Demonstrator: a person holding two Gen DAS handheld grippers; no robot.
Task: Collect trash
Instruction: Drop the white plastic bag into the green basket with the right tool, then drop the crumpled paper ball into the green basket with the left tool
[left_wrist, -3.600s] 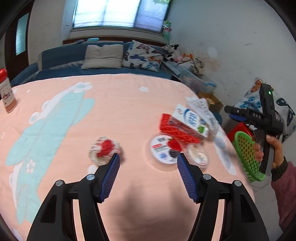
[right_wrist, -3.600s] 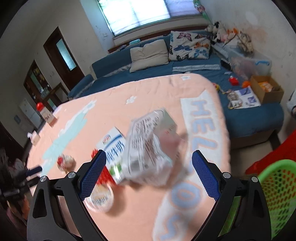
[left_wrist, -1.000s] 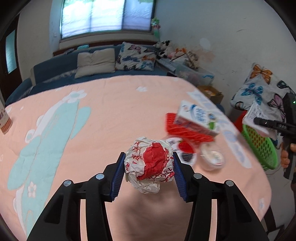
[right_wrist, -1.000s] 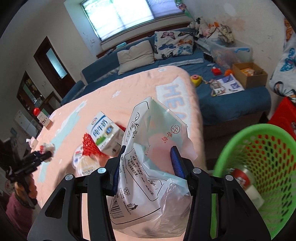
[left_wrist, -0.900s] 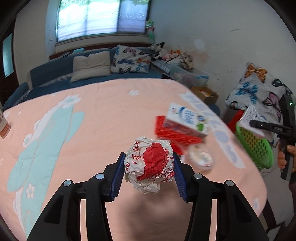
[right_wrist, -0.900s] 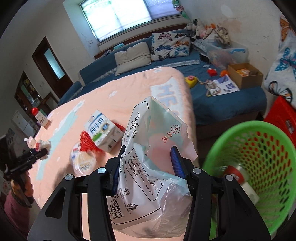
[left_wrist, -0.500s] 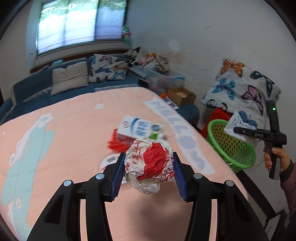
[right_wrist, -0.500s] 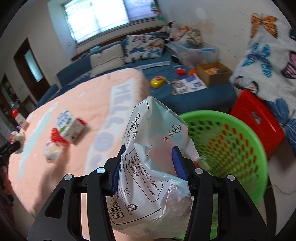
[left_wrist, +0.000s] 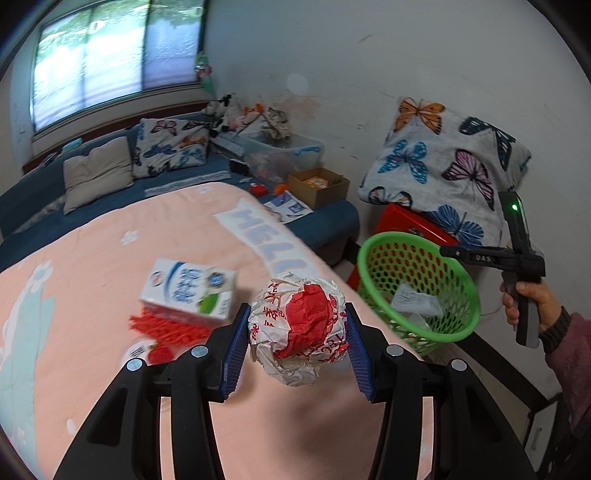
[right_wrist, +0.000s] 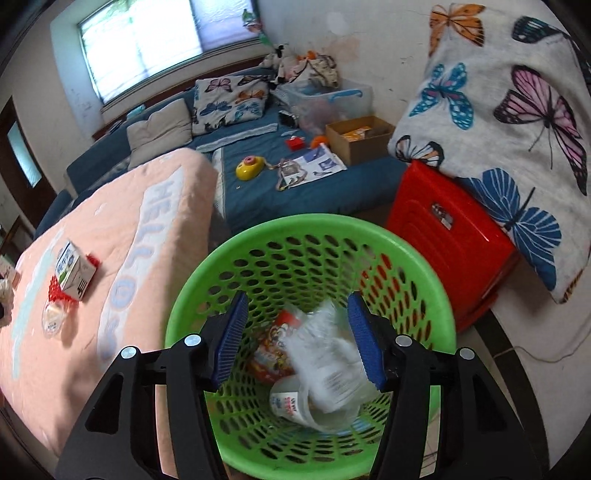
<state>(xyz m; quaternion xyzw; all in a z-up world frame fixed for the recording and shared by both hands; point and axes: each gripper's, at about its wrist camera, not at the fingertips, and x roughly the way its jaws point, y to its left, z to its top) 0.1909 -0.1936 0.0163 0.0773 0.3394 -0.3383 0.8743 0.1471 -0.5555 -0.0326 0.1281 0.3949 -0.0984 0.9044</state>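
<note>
Starting at the left of the left wrist view, we see the milk carton (left_wrist: 190, 291) lying on its side on the pink table cover (left_wrist: 92, 280), at about ten o'clock from our left gripper (left_wrist: 297, 341), with a red mesh scrap (left_wrist: 166, 326) under its near edge. Our left gripper is clamped on a crumpled red-and-white wrapper (left_wrist: 299, 326): both blue pads press its sides and it hangs clear above the cover. At two o'clock from the wrapper stands the green basket (left_wrist: 458, 325), beyond the table's edge, with pale trash lying inside. Farther right, at three o'clock, a hand (left_wrist: 528, 302) holds the handle of our right gripper above the basket's far rim.

In the right wrist view, the same carton (right_wrist: 72, 275) sits far off at nine o'clock on the pink table cover (right_wrist: 110, 229), with a clear lid (right_wrist: 53, 319) just below it. Our right gripper (right_wrist: 295, 334) hangs over the mouth of the green basket (right_wrist: 258, 240); its jaws have just been opening and now stand apart, pressing on nothing. The clear plastic bag (right_wrist: 328, 365) shows blurred between and below the pads, down inside the basket beside a red printed packet (right_wrist: 269, 354) and a clear cup (right_wrist: 291, 402). At two o'clock from the basket sits a red plastic stool (right_wrist: 450, 240), just beside it, with a butterfly-print blanket (right_wrist: 509, 110) draped over its far side.
</note>
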